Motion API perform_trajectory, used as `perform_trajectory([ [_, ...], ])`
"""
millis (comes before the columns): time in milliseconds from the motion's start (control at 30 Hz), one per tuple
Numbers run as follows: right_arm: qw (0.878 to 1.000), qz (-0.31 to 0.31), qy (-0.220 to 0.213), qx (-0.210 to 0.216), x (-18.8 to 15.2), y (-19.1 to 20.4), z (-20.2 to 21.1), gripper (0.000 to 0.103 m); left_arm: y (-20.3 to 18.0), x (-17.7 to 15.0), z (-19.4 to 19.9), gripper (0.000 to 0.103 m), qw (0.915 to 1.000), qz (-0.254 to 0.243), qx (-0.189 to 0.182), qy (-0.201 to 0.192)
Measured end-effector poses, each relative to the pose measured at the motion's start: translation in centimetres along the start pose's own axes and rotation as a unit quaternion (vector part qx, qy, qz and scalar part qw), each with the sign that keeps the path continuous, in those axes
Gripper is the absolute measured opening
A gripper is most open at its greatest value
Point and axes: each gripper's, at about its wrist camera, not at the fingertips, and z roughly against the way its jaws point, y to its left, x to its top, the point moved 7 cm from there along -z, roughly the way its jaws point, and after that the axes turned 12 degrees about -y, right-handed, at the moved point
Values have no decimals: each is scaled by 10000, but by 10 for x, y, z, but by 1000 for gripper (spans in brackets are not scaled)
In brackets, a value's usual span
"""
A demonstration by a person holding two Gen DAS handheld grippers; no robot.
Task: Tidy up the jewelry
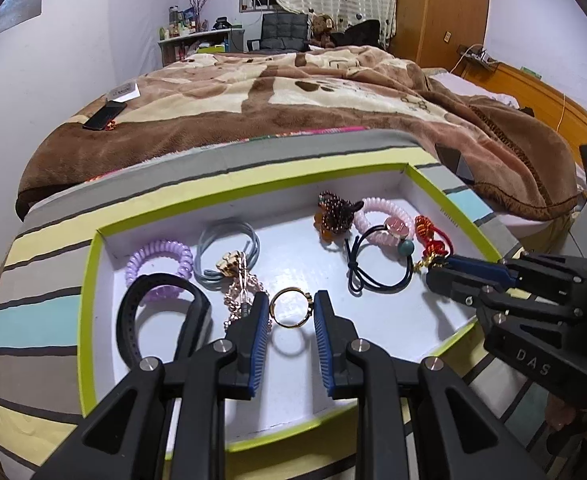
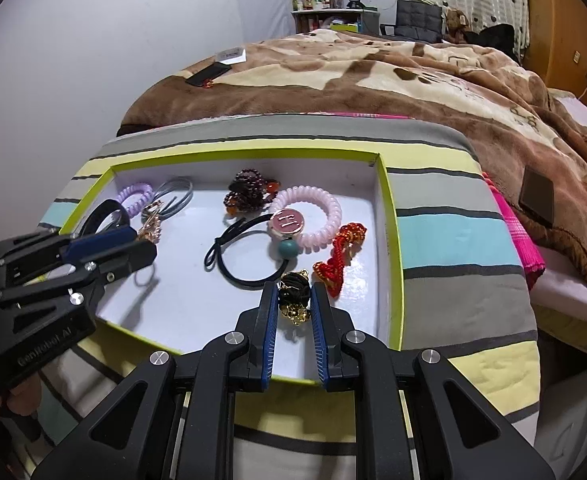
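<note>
My left gripper pinches a gold ring between its blue pads, the ring standing upright with its shadow falling on the white floor of the tray below it, so the ring hangs clear of the floor. My right gripper is closed on a black and gold charm, a dark knot with small gold beads under it, and this too casts a shadow on the tray floor just below. Both grippers point down into the same shallow tray with a lime green rim, which sits on a striped cushion of grey, pale yellow and blue. Just beside my left gripper lies a black band looped open, and next to it a rose-gold chain with a gold clasp. A little farther in are a purple coil tie and a grey hair tie, touching each other. Toward the right side of the tray a black hair tie with a teal bead lies against a pink coil tie that carries a round pink badge, and a red knotted cord lies just beside them, close to my right gripper. Farther back sits a dark beaded bracelet with amber stones. Beyond the cushion a brown blanket covers the bed, with a black phone lying on it near the wall.
</note>
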Motion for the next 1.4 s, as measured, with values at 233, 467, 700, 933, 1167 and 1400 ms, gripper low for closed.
perform_trajectory([
  [233,10000,31,46,-21,3,1,-5,17,-1,0,-8,24,9999,-27,-37,98],
  [467,9999,-130,-65,62,5,-1,0,30,0,2,-9,24,9999,32,-66,118],
  [700,9994,-171,-272,123,8,4,14,35,0,2,-2,30,9998,116,-141,34],
  [933,9986,-51,-505,154,6,13,37,35,2,-4,16,31,9998,97,-115,-112],
  [1167,9971,-27,-732,196,-3,20,66,35,6,-8,52,31,9990,191,-46,-396],
  [1400,9952,-45,-946,224,-17,29,101,35,1,-19,95,31,9972,223,74,-705],
])
